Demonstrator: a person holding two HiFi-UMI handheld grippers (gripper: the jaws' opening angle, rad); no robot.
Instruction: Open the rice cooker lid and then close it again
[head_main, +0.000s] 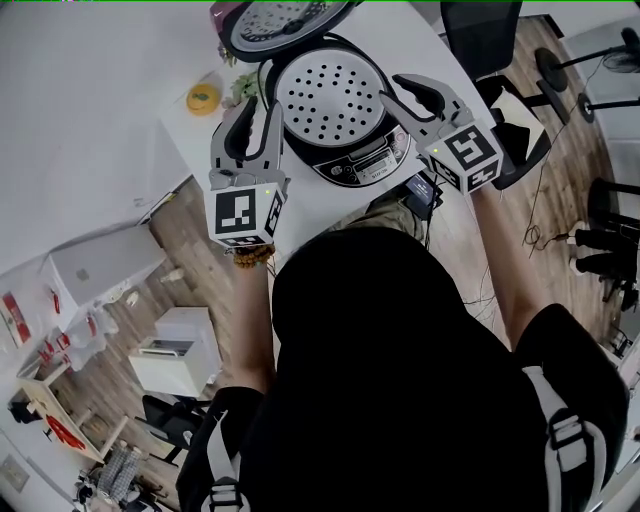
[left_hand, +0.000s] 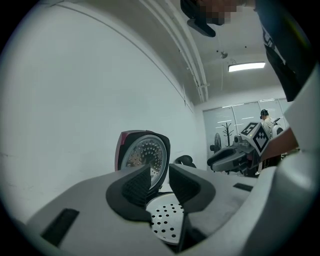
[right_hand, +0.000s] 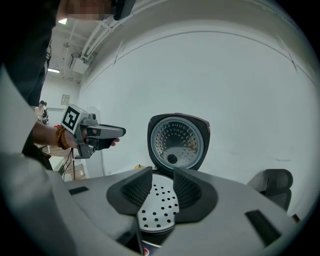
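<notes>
A white table (head_main: 90, 90) carries a rice cooker (head_main: 372, 166), which sits at its near edge, right in front of the person. The cooker's lid (head_main: 285, 22) stands fully up on the far hinge, its perforated inner plate facing the person, so the opening half of the task appears done. Inside the open pot lies a round perforated steaming tray (head_main: 330, 98). The left tongs (head_main: 258, 110) and right tongs (head_main: 391, 89) are held on either side of the pot, each with jaws standing apart and nothing between them. This is likely a pause before one reaches for the raised lid to push it down. A small yellow object (head_main: 203, 98) rests on the table, left of the cooker.
</notes>
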